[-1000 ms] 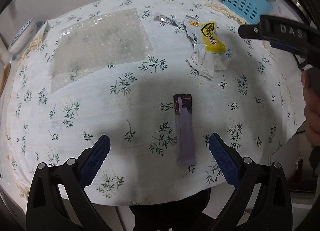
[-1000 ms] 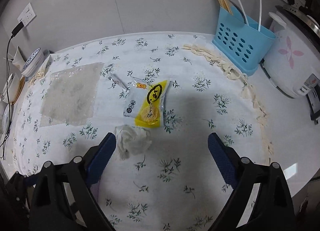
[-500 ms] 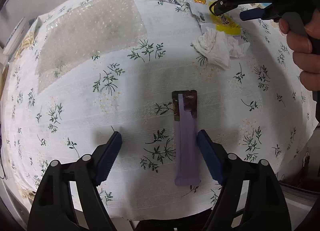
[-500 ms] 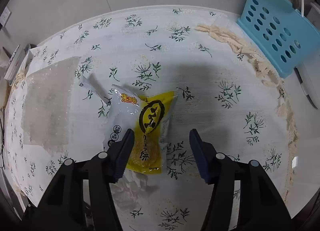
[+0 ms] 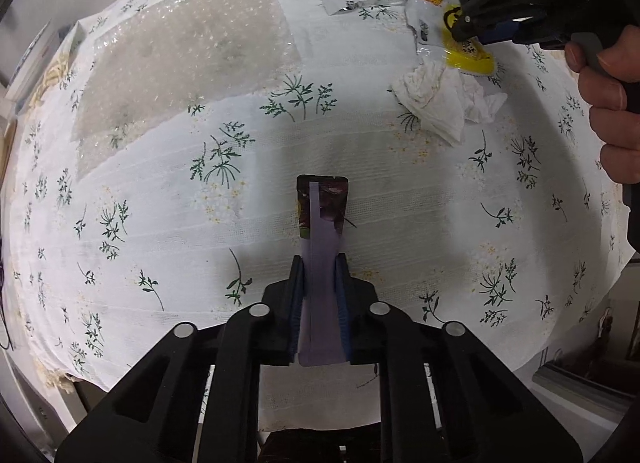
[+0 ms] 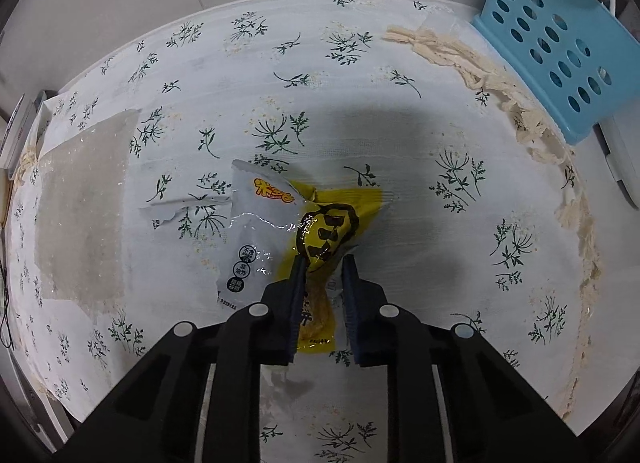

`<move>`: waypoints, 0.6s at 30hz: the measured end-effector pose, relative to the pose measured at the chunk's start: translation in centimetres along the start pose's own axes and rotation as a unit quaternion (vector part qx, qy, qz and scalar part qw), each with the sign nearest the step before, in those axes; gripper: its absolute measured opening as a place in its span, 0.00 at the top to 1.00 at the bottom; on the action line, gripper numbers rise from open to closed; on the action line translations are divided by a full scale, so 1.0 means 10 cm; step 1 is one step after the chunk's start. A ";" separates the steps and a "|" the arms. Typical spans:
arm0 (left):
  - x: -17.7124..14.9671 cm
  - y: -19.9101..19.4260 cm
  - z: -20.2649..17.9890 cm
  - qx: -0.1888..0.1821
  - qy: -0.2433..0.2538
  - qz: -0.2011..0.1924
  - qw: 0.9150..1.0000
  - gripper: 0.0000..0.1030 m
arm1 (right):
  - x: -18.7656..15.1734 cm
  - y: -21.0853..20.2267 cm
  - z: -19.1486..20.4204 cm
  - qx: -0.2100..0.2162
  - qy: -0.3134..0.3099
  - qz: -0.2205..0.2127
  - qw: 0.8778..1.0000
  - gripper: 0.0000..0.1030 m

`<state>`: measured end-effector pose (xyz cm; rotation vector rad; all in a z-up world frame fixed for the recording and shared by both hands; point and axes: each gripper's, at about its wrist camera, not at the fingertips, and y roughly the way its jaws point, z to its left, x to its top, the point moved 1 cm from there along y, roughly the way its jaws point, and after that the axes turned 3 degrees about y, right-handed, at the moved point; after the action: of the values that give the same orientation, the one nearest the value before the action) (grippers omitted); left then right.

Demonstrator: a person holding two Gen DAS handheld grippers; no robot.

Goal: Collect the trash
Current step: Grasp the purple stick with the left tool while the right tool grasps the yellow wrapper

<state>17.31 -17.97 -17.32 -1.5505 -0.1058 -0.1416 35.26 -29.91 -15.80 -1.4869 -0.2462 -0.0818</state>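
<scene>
Floral tablecloth (image 5: 360,151) unchanged — L claw (image 5: 320,263) now clamps purple wrapper (image 5: 322,231), R claw (image 6: 323,263) yellow packet (image 6: 328,231).

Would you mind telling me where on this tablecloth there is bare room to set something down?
Bare cloth lies between the bubble wrap and the purple sachet, and right of the yellow snack wrapper toward the blue basket. It is crowded around the crumpled tissue and torn foil strip.

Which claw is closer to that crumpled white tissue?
Right. The right claw grips the yellow snack wrapper just beyond the crumpled tissue. The left claw holds the purple wrapper, well nearer the table's front edge.
</scene>
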 end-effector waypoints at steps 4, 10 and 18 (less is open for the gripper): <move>-0.02 -0.01 0.07 -0.004 -0.001 -0.003 1.000 0.90 | 0.00 -0.01 0.00 -0.001 0.000 -0.005 1.000 0.84; -0.06 -0.07 0.22 -0.006 -0.008 -0.014 1.000 0.90 | -0.01 -0.22 -0.12 -0.008 0.002 -0.025 1.000 0.85; -0.18 -0.34 0.50 -0.008 -0.015 -0.037 0.999 0.90 | -0.11 -0.52 -0.08 -0.009 0.005 -0.051 0.999 0.85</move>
<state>15.15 -13.03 -14.14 -1.5652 -0.1872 -0.1783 33.22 -31.24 -10.97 -1.4908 -0.3139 -0.1738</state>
